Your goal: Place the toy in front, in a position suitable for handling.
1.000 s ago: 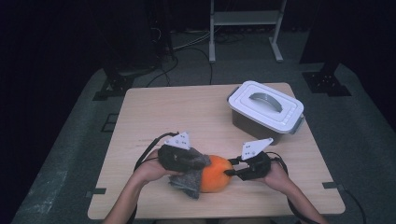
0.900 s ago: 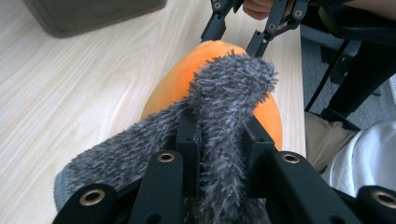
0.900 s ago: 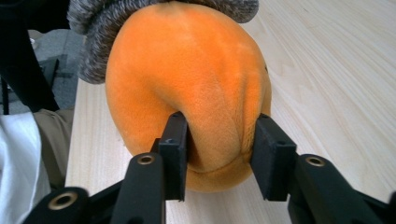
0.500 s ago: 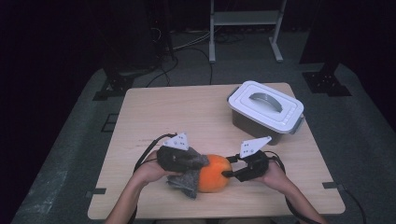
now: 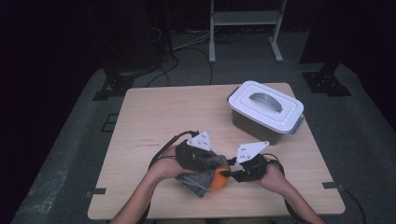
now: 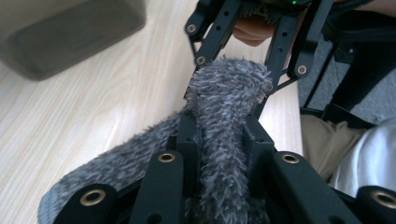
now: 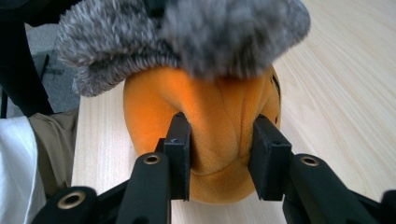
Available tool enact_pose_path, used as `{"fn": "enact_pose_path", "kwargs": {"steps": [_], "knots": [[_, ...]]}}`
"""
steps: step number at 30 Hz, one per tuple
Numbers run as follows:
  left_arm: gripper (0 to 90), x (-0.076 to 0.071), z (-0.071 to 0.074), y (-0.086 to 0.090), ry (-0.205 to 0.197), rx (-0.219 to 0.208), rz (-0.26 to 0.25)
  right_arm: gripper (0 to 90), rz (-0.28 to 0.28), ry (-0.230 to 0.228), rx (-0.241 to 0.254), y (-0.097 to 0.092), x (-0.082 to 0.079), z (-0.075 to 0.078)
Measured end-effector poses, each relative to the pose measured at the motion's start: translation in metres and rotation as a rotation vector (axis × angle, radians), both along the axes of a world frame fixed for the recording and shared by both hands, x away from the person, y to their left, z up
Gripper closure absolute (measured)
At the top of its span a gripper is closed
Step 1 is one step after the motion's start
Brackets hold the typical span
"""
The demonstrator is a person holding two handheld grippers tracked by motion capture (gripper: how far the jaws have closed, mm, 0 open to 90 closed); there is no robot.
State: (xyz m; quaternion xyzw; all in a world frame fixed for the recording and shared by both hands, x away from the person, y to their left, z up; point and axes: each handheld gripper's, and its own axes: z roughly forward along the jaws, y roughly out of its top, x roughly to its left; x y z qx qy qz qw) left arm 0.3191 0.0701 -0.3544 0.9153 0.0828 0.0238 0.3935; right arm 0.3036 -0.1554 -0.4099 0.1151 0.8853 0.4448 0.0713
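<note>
Right gripper view, lower centre: the right gripper (image 7: 219, 161), jaws just closing, pinches the orange plush ball (image 7: 205, 140) while the left gripper (image 6: 219, 142) clamps the grey furry cloth (image 6: 224, 116) half covering it, so wrapping seems unfinished.

Surface: light wooden table (image 5: 187, 116), rectangular, wood grain running its length.
Far right corner: grey lidded box (image 5: 265, 112) with a white handled lid, standing on the table.
Near edge, middle: orange plush (image 5: 218, 179) resting on the table, fuzzy grey cloth (image 5: 198, 184) draped over it.
</note>
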Motion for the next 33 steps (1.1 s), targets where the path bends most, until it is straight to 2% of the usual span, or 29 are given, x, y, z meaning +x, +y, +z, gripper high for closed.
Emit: {"fn": "enact_pose_path", "kwargs": {"steps": [5,8,10,11,13,14,16,18,21,24,28,31,33], "knots": [[73.5,0.004,-0.004,0.02,0.017,-0.018,0.049,63.4,-0.008,0.022,-0.001,-0.008,0.008,-0.003],[73.4,0.008,-0.01,0.036,0.038,-0.033,0.088,62.2,-0.022,0.054,0.007,-0.016,0.013,-0.007],[73.4,0.011,-0.015,0.042,0.064,-0.06,0.103,51.9,-0.026,0.078,0.022,-0.018,0.015,-0.009],[73.4,0.012,-0.017,0.043,0.065,-0.06,0.111,43.4,-0.036,0.079,0.027,-0.017,0.015,-0.007],[73.4,0.013,-0.02,0.043,0.069,-0.077,0.114,33.6,-0.059,0.066,0.021,-0.013,0.013,-0.003],[73.4,0.013,-0.02,0.041,0.076,-0.086,0.103,29.3,-0.066,0.051,0.011,-0.01,0.011,0.0],[73.3,0.012,-0.02,0.036,0.077,-0.089,0.083,26.3,-0.043,0.04,0.024,-0.004,0.007,0.005],[73.2,0.01,-0.019,0.028,0.072,-0.087,0.066,26.2,-0.03,0.027,0.017,0.001,0.005,0.006],[73.2,0.011,-0.019,0.025,0.069,-0.079,0.06,41.2,-0.006,0.0,-0.01,0.002,0.005,0.002],[73.2,0.011,-0.019,0.029,0.071,-0.087,0.067,50.0,-0.002,0.001,-0.008,-0.007,0.007,0.0],[73.0,0.01,-0.02,0.036,0.072,-0.097,0.085,51.5,-0.022,0.016,-0.018,-0.019,0.012,-0.004],[72.8,0.011,-0.02,0.036,0.071,-0.103,0.084,50.4,-0.04,0.059,0.006,-0.028,0.018,-0.008],[72.8,0.011,-0.021,0.033,0.073,-0.094,0.08,43.6,-0.03,0.084,0.009,-0.028,0.02,-0.007]]}}
